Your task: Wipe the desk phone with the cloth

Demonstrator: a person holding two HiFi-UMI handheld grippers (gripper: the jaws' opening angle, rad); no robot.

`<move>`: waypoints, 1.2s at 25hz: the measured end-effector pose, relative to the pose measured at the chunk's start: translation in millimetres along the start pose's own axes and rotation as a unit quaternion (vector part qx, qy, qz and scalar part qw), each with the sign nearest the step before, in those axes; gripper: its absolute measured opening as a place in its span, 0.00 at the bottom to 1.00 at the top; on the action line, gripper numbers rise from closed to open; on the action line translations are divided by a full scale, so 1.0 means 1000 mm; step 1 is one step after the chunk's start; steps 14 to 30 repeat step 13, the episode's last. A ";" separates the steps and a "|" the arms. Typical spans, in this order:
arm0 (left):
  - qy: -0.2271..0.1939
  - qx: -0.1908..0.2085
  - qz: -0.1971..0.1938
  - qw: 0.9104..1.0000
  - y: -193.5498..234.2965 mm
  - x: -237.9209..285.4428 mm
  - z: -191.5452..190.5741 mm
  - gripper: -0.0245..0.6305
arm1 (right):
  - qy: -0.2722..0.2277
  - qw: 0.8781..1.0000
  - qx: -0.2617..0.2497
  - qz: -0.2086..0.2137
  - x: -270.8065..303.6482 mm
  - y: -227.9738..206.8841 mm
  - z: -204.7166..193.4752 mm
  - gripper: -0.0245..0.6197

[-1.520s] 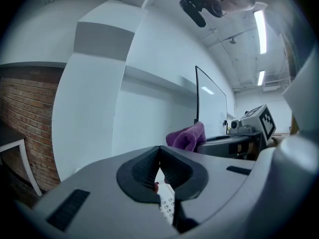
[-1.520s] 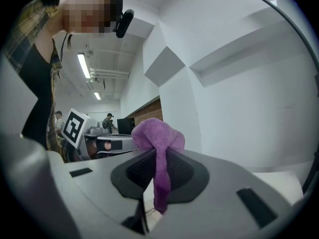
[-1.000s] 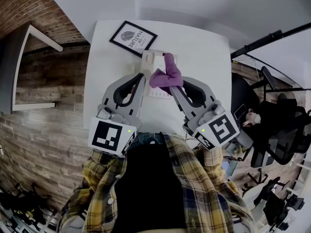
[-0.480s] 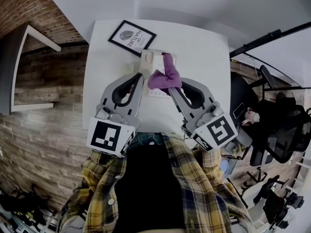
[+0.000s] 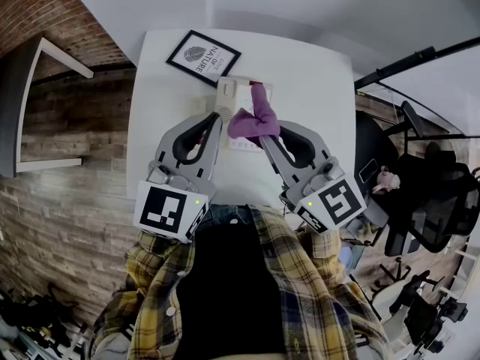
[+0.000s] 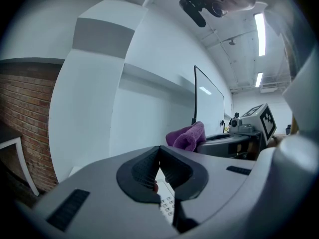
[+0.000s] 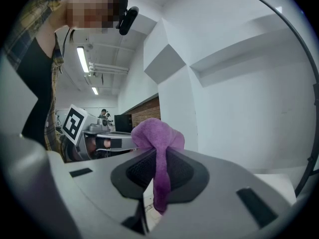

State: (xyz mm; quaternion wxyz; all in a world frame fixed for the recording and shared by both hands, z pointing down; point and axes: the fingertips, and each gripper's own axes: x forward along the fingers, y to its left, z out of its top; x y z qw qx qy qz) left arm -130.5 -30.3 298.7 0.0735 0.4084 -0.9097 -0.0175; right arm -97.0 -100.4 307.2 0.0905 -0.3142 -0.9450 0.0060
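Note:
A white desk phone (image 5: 228, 91) lies on the white table (image 5: 319, 88), mostly covered by both grippers. My right gripper (image 5: 264, 134) is shut on a purple cloth (image 5: 253, 120), which bunches above the jaws and hangs down between them (image 7: 158, 139) over the phone. My left gripper (image 5: 218, 116) rests with its tips by the handset side; its jaws meet at the tip, and the phone's keys (image 6: 167, 206) show below them. In the left gripper view the cloth (image 6: 189, 135) sits just to the right.
A black-framed print (image 5: 203, 57) lies at the table's far left, just beyond the phone. A brick wall and a white shelf (image 5: 52, 58) stand to the left. Black stands and chairs (image 5: 420, 193) crowd the right side past the table edge.
Both grippers and the cloth shifted very slightly left over the phone a second ago; nothing has visibly moved in the last half second.

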 end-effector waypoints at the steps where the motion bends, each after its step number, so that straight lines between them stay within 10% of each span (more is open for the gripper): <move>1: 0.001 0.000 0.000 1.000 0.000 0.000 0.000 0.06 | 0.001 1.000 0.000 0.000 0.000 0.000 0.000 0.13; 30: 0.004 -0.007 0.001 1.000 0.004 0.005 -0.003 0.06 | 0.001 1.000 0.007 -0.001 0.000 -0.005 -0.003 0.13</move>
